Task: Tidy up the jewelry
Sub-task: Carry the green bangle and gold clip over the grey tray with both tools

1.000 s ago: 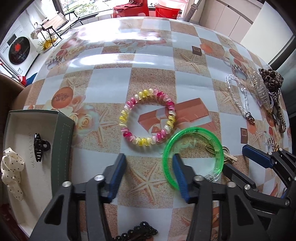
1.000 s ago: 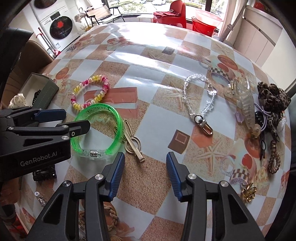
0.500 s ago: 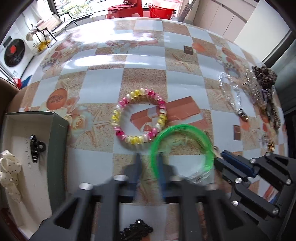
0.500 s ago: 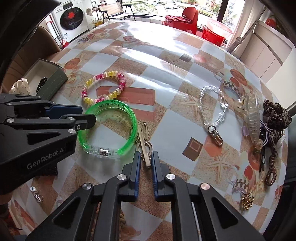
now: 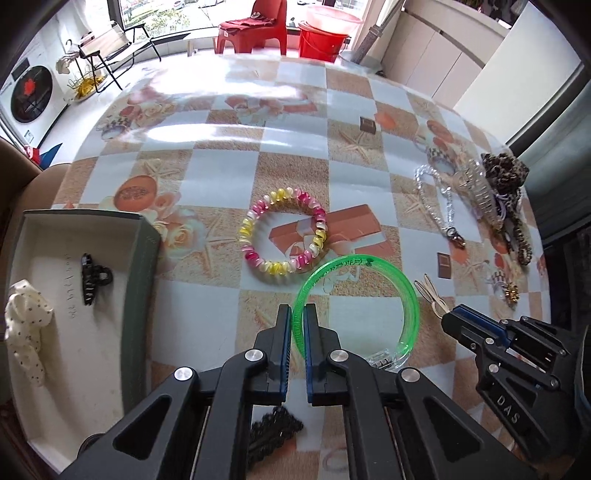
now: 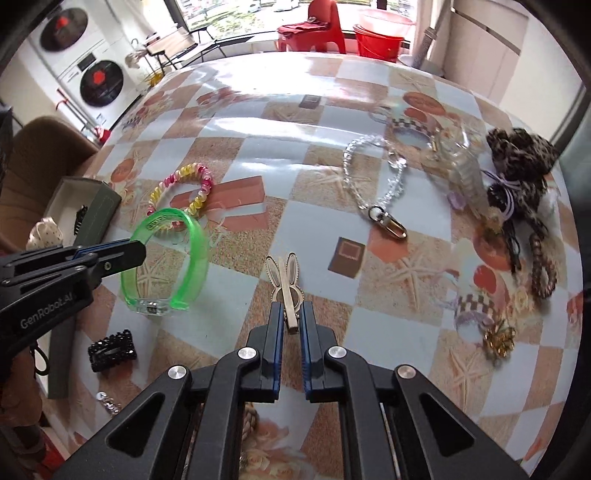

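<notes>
table (image 5: 229, 155): glossy checkered starfish-print cloth. upper frame: red chair (image 5: 255, 27), red bucket (image 5: 323, 35). left gripper (image 5: 297, 325) clamps green bangle (image 5: 410, 295); right gripper (image 6: 291, 319) clamps rabbit-ear clip (image 6: 284, 280).

green bangle (image 5: 408, 295) tilted, gold rabbit clip (image 6: 286, 284) lifted

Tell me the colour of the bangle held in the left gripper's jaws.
Translucent bright green bangle, with a clear section at the clasp; the left wrist view shows it best.

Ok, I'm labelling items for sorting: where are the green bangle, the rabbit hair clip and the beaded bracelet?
green bangle (image 5: 413, 295), left wrist view, on its right-hand curve.
rabbit hair clip (image 6: 283, 275), right wrist view, on its ears.
beaded bracelet (image 5: 246, 228), left wrist view, on its left-side beads.
</notes>
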A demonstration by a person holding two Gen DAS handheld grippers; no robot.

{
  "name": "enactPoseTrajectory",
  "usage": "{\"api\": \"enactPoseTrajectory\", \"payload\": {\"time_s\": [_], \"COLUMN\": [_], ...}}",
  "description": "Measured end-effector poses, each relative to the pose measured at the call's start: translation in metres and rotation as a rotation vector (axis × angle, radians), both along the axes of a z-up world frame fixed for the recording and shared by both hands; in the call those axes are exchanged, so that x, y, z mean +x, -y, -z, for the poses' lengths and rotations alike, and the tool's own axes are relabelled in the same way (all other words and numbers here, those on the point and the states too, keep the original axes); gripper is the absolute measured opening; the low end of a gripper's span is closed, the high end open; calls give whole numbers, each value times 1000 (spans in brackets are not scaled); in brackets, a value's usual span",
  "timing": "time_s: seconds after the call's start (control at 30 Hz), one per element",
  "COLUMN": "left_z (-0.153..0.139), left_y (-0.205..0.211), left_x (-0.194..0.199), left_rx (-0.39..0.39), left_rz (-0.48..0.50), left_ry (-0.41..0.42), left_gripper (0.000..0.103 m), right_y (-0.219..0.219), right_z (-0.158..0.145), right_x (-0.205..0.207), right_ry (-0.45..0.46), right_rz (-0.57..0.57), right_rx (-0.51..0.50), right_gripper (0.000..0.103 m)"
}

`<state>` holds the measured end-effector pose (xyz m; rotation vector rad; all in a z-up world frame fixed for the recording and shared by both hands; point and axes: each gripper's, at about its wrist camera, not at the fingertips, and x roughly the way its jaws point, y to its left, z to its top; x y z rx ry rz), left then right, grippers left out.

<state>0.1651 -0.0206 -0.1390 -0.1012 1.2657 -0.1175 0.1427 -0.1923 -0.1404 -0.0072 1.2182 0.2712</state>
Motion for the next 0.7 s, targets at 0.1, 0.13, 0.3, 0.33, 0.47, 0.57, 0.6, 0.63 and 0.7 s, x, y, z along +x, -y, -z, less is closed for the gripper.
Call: {"api": "enactPoseTrajectory", "payload": {"time_s": [0.1,0.13,0.3,0.33,0.47,0.57,0.6,0.63,0.7], "left_z": [-11,-14,-29,-32,-41,-47,-49,-50,-52], "left_y": [-7,-9,-31,-38,-63,-87,-96,-105,-122], "left_x": [-12,-15,-33,-38,-52,-65,-69,-74,-81], "left_rx": [-11,-15,-24,-27,-32,-30,-26,-21,-11], "left_rz": [-13,-17,-48,-59,-99,-130,-143,-156,-182], "left_ry": [13,16,35,38,47,52,55,57,59], "left_gripper": [9,9,9,9,9,9,9,9,9], "right_y": [3,4,1,-2,-17,-36,-43,-51,-71], "right_z": [-8,-10,-23,-26,-40,-50,-53,-56,-61], "right_x": [-6,-8,-17,-19,-25,-29,-30,-30,-31], "right_ry": [-7,-9,-19,-18,-13,-8,-5,-2,2], "right_rz": [30,40,77,78,67,43,33,20,-12], "right_rx": [26,36,84,92,118,137,143,149,157], "right_gripper": [9,9,9,9,9,9,9,9,9]}}
